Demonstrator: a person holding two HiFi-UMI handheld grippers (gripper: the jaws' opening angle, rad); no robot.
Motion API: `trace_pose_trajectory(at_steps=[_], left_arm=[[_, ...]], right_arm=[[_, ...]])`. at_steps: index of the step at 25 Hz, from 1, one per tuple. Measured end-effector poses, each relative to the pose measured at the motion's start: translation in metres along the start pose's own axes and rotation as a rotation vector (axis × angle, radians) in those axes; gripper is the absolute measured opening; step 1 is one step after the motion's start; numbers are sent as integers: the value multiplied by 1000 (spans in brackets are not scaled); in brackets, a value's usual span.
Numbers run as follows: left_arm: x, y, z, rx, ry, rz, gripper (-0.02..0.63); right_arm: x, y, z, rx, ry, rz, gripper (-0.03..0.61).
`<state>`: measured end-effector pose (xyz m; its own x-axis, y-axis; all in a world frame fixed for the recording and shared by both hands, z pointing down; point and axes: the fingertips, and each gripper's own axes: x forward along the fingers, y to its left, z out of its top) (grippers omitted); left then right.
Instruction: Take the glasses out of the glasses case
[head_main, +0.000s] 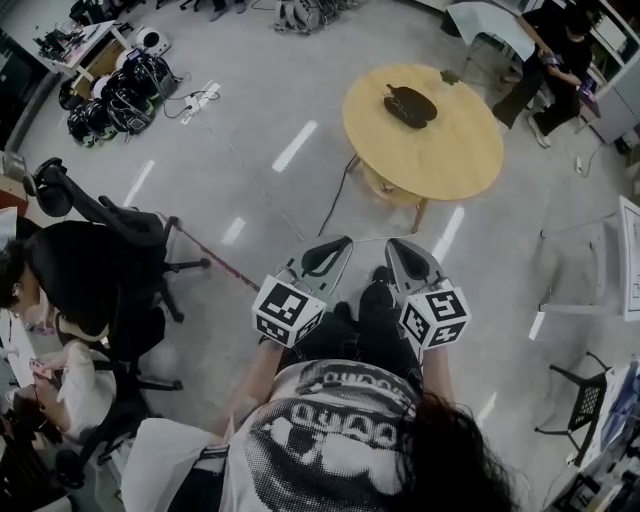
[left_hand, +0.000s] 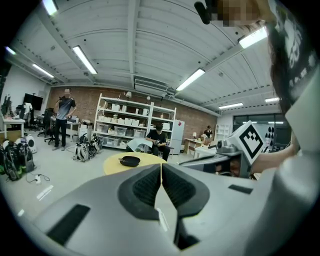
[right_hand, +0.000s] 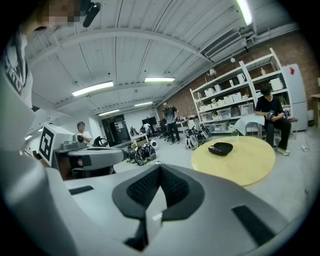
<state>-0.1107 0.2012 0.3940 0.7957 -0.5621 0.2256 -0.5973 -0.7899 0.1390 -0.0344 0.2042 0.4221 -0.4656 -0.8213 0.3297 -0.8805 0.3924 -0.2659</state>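
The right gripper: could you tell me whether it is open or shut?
Shut: on the right gripper the pads meet with nothing between them; the glasses case lies on the round table.

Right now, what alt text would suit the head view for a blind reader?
Seen from above, a person holds the left gripper and right gripper, both shut and empty, pointed toward a round wooden table ahead, where a dark glasses case lies. Other people sit at the room's edges.
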Motion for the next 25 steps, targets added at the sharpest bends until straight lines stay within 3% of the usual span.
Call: trace_pose_trajectory(at_steps=[5,14,25], left_arm=[[26,18,4,-32,6,32,15],[85,86,15,-83,20,149,15],[208,117,62,-78,2,163,15]], right_arm=[[22,-30,10,-5,36,19,-3],[102,-89,51,-26,55,109,-3],[153,-203,100,-17,67,142,-3]])
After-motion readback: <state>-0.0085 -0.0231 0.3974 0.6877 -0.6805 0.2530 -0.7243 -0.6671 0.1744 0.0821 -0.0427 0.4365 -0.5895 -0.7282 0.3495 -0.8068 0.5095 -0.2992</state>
